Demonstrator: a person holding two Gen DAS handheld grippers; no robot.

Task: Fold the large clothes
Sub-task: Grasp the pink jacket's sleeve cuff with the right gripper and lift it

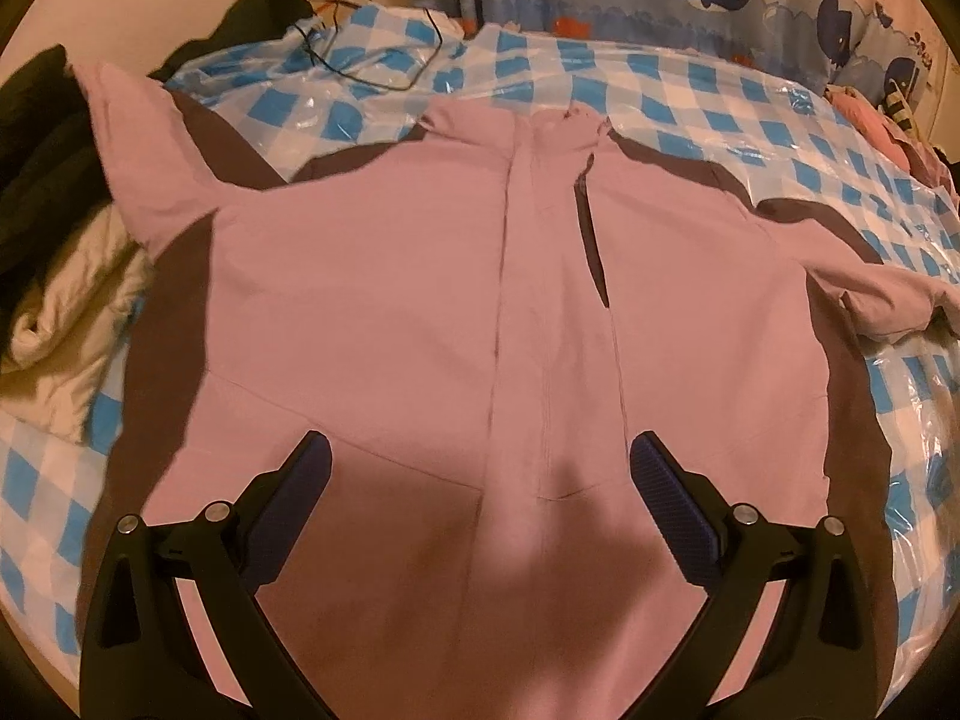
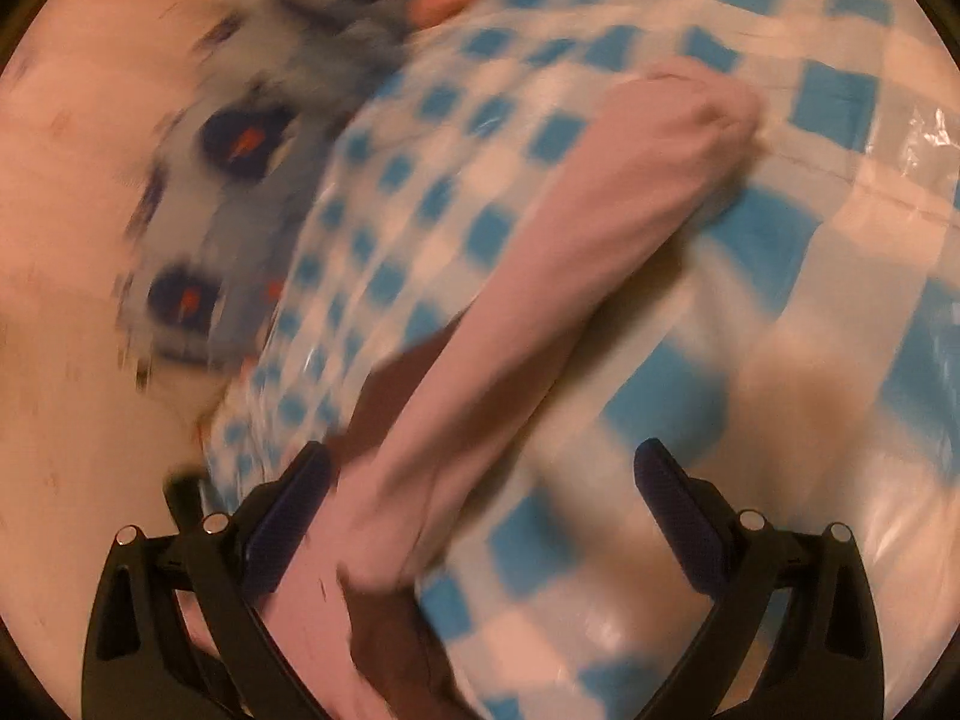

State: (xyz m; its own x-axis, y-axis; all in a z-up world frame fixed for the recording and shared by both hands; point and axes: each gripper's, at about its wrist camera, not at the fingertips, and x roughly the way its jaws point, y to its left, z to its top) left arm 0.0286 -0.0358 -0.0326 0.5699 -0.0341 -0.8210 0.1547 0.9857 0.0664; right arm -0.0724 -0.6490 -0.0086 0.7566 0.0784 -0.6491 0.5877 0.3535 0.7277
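Left wrist view: pink jacket (image 1: 420, 276) spread flat, front up, on checked cover (image 1: 690, 102), left gripper (image 1: 480, 456) wide open and empty above its hem; right wrist view, motion-blurred: only one sleeve (image 2: 540, 276), right gripper (image 2: 483, 468) wide open, contact with sleeve unclear.

The bed (image 1: 690, 102) is covered by a blue-and-white checked sheet under clear plastic. A pink jacket (image 1: 420, 276) lies spread flat on it, front up, sleeves out to both sides. A black cable (image 1: 384, 81) lies near the far edge, and a cream quilt (image 1: 66, 306) sits bunched at the left.
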